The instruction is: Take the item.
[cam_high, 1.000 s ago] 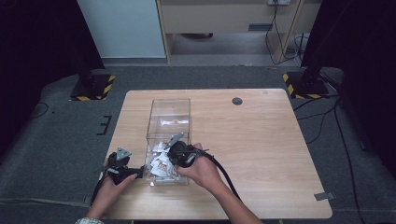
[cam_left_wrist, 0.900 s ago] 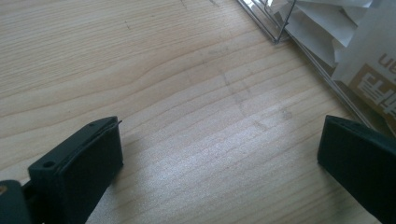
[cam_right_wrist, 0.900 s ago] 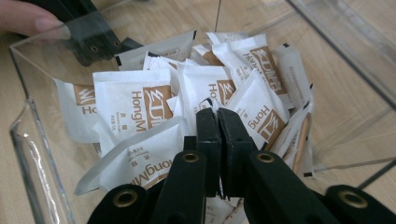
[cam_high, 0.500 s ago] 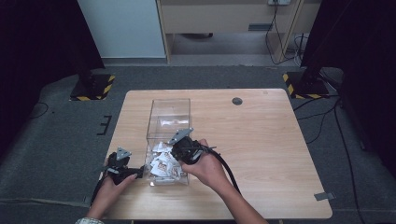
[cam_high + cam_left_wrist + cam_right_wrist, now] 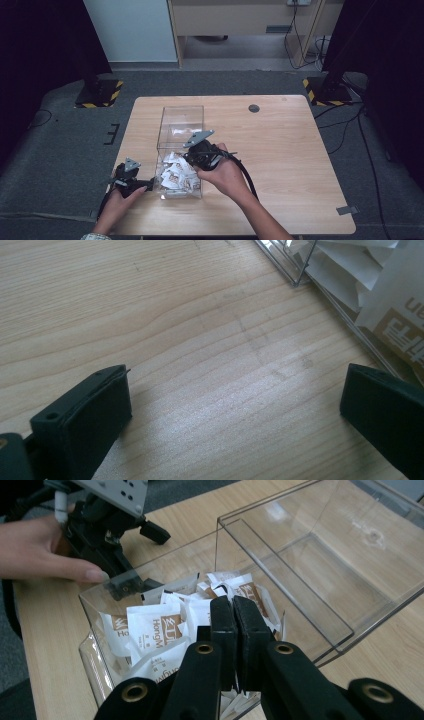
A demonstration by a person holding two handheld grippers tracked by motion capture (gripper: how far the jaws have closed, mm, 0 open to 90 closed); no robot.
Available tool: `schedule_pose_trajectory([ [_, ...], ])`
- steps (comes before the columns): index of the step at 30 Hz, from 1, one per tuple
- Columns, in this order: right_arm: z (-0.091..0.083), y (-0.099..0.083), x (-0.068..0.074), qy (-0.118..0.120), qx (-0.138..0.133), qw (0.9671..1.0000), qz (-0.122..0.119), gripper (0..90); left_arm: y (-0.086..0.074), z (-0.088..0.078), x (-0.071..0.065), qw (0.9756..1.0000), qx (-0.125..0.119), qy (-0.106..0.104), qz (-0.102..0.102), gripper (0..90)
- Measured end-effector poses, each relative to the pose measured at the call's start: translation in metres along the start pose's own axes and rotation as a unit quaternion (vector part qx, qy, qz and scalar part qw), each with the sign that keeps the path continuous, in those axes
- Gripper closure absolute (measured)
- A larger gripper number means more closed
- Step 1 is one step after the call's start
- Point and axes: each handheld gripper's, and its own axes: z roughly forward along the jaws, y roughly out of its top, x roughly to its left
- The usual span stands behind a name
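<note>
Two tools: right tool (image 5: 234, 611) pressed closed above the sachets (image 5: 150, 627), nothing visibly gripped; left tool (image 5: 235, 405) gapes over bare surface (image 5: 150, 315), clear box (image 5: 320, 285) cropped beside it.

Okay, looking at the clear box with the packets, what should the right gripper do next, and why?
Probably lift the right gripper straight up, slowly. Its jaws are pressed together above the sachets in the clear box; whether a sachet is pinched is hidden. The left gripper, open, sits beside the box's near corner.
</note>
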Motion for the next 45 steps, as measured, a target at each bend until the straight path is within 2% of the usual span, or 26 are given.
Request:
schedule_pose_trajectory([
  [14,-0.014,0.009,-0.005,-0.008,-0.014,0.9999,-0.004,88.2,0.000,-0.001,0.000,1.0000,0.002,0.003,0.000,0.0],
  [25,-0.020,0.009,-0.008,-0.013,-0.021,0.9997,-0.002,88.2,0.000,-0.001,0.000,1.0000,0.003,0.003,0.000,0.0],
  [36,-0.032,0.005,-0.017,-0.022,-0.029,0.9993,0.003,88.2,0.000,-0.001,-0.001,1.0000,0.002,0.001,-0.001,0.0],
  [42,-0.039,0.001,-0.024,-0.028,-0.031,0.9991,0.007,88.2,0.000,0.000,-0.001,0.9999,0.000,-0.010,-0.006,0.0],
  [43,-0.041,0.000,-0.026,-0.031,-0.033,0.9989,0.010,88.2,-0.001,0.000,-0.005,0.9992,0.002,-0.031,-0.023,0.0],
  [45,-0.042,-0.001,-0.027,-0.030,-0.034,0.9989,0.010,88.2,-0.001,0.000,-0.004,0.9994,0.001,-0.027,-0.020,0.0],
])
